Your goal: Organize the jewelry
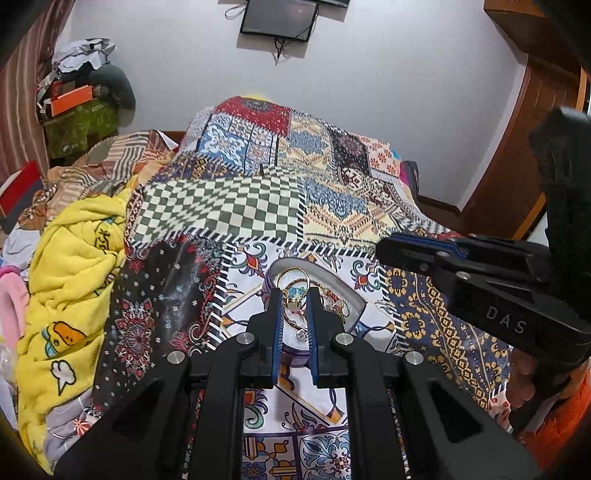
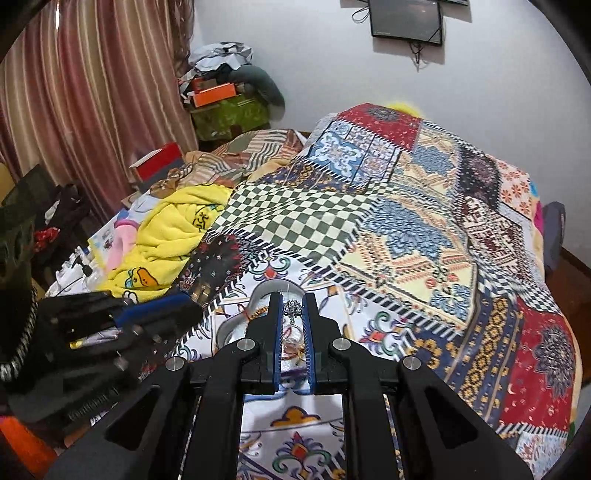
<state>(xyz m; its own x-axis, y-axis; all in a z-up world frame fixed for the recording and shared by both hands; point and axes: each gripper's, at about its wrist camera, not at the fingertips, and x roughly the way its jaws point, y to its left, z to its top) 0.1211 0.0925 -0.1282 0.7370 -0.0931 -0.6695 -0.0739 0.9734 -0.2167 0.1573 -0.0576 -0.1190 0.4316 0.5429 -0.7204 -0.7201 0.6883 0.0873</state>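
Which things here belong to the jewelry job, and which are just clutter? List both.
Job:
- jewelry dish
- gold ring between left gripper fingers
- silver pendant between right gripper fingers

Clutter:
- yellow blanket
- orange box
- wall screen
- patchwork bedspread

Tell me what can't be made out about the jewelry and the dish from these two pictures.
- Left wrist view: the near part of the white dish and its tangled jewelry is hidden by the left gripper; pieces cannot be counted.
- Right wrist view: the right gripper covers most of the dish; whether its jaws touch the silver ornament is unclear.
- Right wrist view: the left gripper is blurred.
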